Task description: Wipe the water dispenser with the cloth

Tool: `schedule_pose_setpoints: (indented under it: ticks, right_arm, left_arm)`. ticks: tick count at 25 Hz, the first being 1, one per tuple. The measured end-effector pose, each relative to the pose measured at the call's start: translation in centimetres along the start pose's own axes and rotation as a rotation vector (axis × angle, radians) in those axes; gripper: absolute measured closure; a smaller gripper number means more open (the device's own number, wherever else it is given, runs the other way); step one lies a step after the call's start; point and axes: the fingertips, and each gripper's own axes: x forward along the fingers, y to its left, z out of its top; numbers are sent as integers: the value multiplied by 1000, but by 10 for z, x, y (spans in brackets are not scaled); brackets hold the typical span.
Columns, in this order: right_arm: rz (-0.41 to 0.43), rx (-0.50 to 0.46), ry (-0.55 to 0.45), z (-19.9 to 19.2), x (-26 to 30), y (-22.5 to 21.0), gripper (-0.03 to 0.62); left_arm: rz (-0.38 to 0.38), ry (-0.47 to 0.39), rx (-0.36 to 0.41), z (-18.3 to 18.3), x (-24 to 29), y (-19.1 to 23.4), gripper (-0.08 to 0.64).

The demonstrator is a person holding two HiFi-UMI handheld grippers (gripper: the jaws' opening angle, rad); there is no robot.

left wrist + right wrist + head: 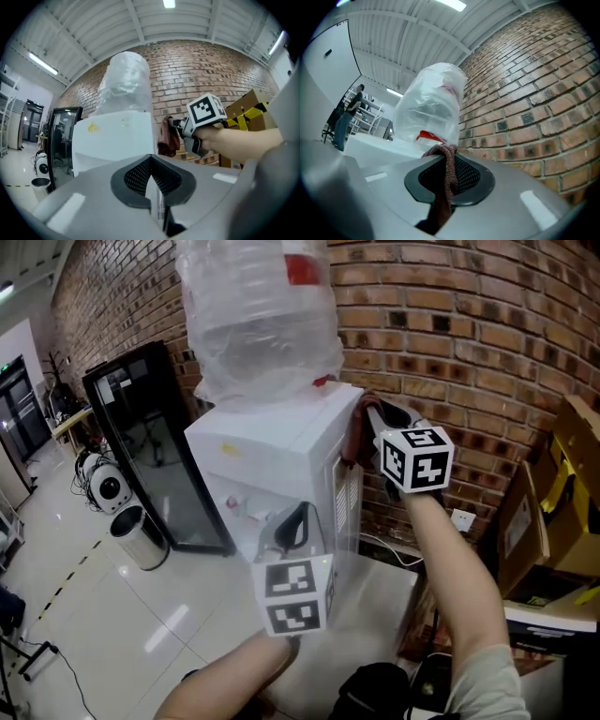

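Note:
The white water dispenser point(281, 460) stands against the brick wall, with a plastic-wrapped bottle point(262, 315) on top of it. My right gripper point(370, 416) is at the dispenser's upper right corner, shut on a brown cloth point(354, 432) that hangs next to the side panel. In the right gripper view the cloth point(445, 187) is pinched between the jaws of that gripper point(449, 161), with the bottle point(429, 105) beyond. My left gripper point(295, 526) hovers in front of the dispenser's tap area, jaws together and empty. The left gripper view shows this gripper point(152, 180), the dispenser point(115, 140) and the cloth point(165, 136).
A black glass-door fridge point(150, 446) stands left of the dispenser, with a metal bin point(139, 535) in front of it. Cardboard boxes point(562, 493) are stacked at the right. A wall socket point(461, 519) with a cord sits low on the brick wall point(469, 334).

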Motion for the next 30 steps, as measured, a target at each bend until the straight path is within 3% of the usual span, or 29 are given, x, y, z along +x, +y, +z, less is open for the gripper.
schedule_pose_setpoints:
  ticks: [6, 13, 24, 30]
  right_arm:
    - [-50, -8, 15, 18, 25, -21, 549]
    - [-79, -20, 67, 3, 46, -36, 549]
    - [-68, -40, 107, -34, 61, -34, 549]
    - [-68, -20, 159, -81, 52, -31, 549]
  left_arm:
    - [-18, -78, 15, 58, 1, -9, 560]
    - [-86, -111, 15, 84, 17, -43, 560]
    - [-121, -33, -20, 38, 52, -56, 560]
    - [-151, 10, -47, 1, 66, -67, 560]
